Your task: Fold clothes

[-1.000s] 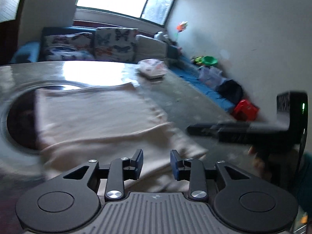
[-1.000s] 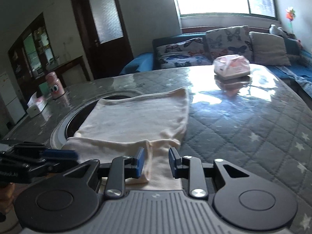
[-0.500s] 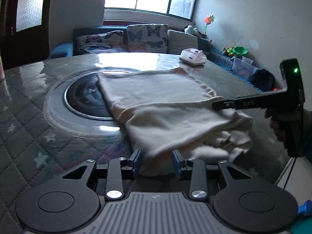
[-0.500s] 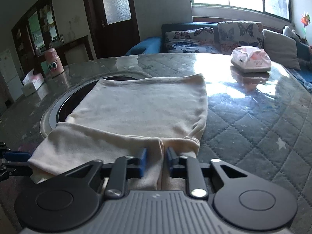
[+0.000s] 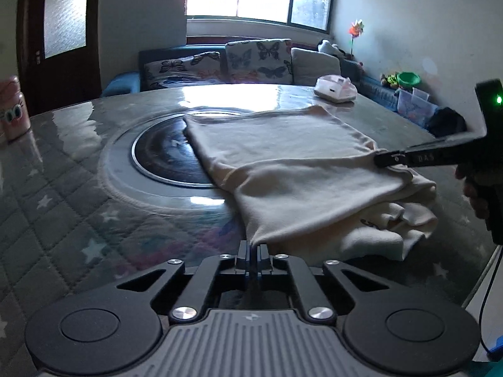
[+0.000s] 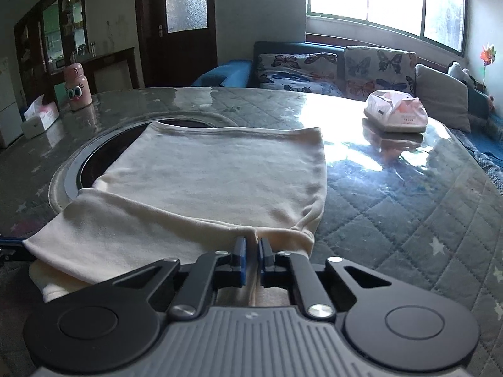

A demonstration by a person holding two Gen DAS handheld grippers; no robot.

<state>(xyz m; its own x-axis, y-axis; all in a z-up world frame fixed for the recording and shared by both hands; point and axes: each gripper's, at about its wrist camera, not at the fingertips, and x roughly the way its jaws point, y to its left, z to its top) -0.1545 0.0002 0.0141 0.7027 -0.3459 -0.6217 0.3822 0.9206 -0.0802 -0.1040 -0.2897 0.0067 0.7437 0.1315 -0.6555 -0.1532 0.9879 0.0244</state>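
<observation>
A cream garment (image 5: 292, 160) lies on the quilted table, partly over the round dark hob. Its near end is folded over, with a bunched part underneath at the right. My left gripper (image 5: 253, 249) is shut on the near left corner of the folded layer. My right gripper (image 6: 251, 248) is shut on the near right corner of the garment (image 6: 217, 176). In the left wrist view the right gripper (image 5: 382, 158) shows from the side, pinching the cloth edge. The folded layer is stretched between both grippers.
A tissue pack (image 6: 394, 114) sits far right on the table. A pink bottle (image 6: 77, 88) and a white tissue box (image 6: 39, 119) stand at the far left. The round hob (image 5: 169, 157) is set into the table. A sofa stands behind.
Both grippers have closed on the near corners of the garment's folded layer. The left gripper has swung round to face along the table, and the layer is now taut between them.
</observation>
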